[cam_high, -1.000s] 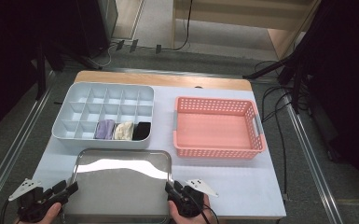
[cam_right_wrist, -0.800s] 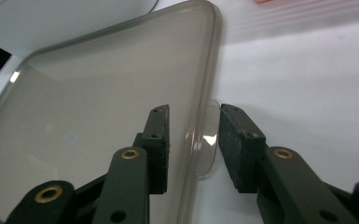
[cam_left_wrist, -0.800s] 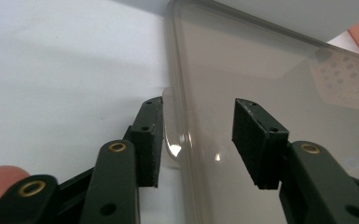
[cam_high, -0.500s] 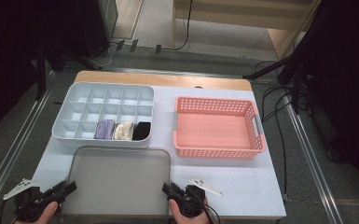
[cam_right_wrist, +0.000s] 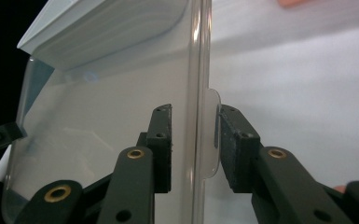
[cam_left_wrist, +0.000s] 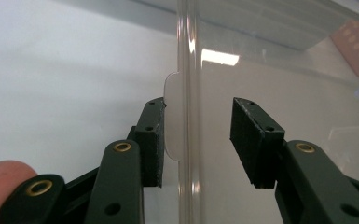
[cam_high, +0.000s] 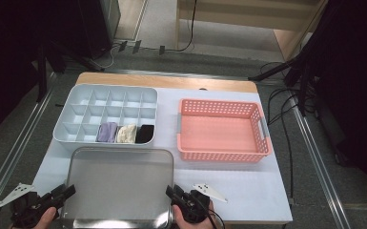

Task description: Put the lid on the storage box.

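Note:
A clear plastic lid [cam_high: 119, 186] lies flat at the table's front edge. My left gripper [cam_high: 66, 192] is at the lid's left side and my right gripper [cam_high: 173, 193] at its right side. In the left gripper view the lid's rim [cam_left_wrist: 186, 56] runs between the jaws of the left gripper [cam_left_wrist: 198, 135]. One pad touches the small tab [cam_left_wrist: 171, 93], and the other stands off the rim. In the right gripper view the rim [cam_right_wrist: 199, 56] passes between the jaws of the right gripper [cam_right_wrist: 196, 140]. One pad rests against the tab [cam_right_wrist: 213, 107], with a gap at the other. Both pairs of jaws have just been closing around the rim.
A grey divided organizer [cam_high: 107, 88] stands behind the lid, with a purple roll [cam_high: 107, 132], a cream roll [cam_high: 126, 133] and a black roll [cam_high: 145, 133] in its front row. A pink basket [cam_high: 221, 155] sits at the right, with nothing in it. Cables lie on the floor to the right of the table.
The bright glare on the lid has gone and it now looks flat and dull. Both hands stay where they were at its two sides.

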A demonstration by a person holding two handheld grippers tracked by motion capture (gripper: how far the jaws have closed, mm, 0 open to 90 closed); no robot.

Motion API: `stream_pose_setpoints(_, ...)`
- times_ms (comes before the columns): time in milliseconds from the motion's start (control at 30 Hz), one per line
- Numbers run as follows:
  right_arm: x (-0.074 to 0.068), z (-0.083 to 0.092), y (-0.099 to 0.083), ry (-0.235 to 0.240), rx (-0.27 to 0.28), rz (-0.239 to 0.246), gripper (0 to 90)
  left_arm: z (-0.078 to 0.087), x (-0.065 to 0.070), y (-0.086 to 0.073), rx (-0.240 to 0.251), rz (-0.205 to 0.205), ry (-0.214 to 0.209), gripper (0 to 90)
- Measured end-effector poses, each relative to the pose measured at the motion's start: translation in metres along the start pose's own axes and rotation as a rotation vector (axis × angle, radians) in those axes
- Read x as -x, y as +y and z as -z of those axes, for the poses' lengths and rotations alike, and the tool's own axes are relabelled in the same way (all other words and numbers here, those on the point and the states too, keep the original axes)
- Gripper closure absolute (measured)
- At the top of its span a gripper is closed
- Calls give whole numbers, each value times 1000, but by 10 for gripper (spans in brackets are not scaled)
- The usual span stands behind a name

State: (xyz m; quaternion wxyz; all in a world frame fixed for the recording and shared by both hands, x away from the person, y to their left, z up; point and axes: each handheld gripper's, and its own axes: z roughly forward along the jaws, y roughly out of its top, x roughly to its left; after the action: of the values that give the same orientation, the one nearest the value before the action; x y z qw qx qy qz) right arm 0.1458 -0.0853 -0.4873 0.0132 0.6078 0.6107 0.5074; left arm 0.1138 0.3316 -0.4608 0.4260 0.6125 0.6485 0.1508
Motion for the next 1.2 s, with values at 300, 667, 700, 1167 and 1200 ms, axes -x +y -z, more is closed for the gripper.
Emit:
stream_pose_setpoints(300,-14,-2,11,3,52,49,690,7,1,14,68,-24,26,578)
stream_pose_setpoints(667,-37,-27,35,10,75,90,694,-1,-21,51,79,2,26,568)
stream_pose_setpoints(700,-38,-30,38,4,73,93,693,-3,-23,54,75,-1,26,568)
stream_pose_setpoints(1167,-39,-53,27,-35,12,203,492,-16,-33,47,36,-43,7,448)
stream_pose_setpoints(1200,-38,-52,23,-26,1,199,489,-15,-33,44,23,-49,-1,442)
